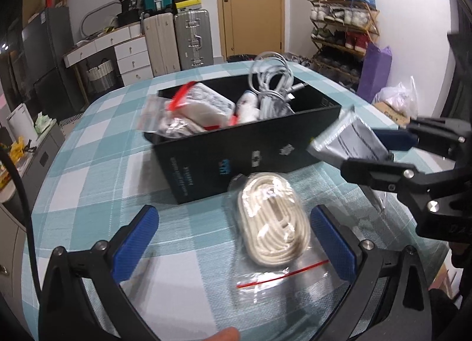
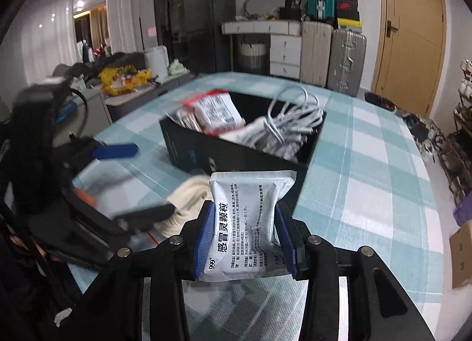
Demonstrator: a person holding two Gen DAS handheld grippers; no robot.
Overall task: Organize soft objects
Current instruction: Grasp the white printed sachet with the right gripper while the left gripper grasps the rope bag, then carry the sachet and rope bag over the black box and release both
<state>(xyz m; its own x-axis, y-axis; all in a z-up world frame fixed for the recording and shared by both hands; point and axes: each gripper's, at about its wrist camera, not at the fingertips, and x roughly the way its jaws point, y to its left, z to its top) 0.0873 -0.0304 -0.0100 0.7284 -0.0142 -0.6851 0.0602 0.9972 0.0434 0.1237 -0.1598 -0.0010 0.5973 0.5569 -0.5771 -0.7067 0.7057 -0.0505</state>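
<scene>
A black box (image 1: 236,152) stands on the checked table and holds bagged white items and a bundle of white cables (image 1: 273,87). A coiled cream cable in a clear zip bag (image 1: 274,223) lies on the cloth in front of the box. My left gripper (image 1: 233,237) is open, its blue pads either side of that bag. My right gripper (image 2: 244,231) is shut on a silver-white medicine sachet (image 2: 247,223) and holds it above the table by the box's near corner (image 2: 298,169). The sachet also shows in the left wrist view (image 1: 351,140).
The table carries a teal and white checked cloth (image 1: 103,164). Suitcases (image 1: 180,40), a white drawer unit and a door stand behind it. A shoe rack (image 1: 342,31) and a purple bag are at the right. A cardboard box (image 2: 460,255) sits on the floor.
</scene>
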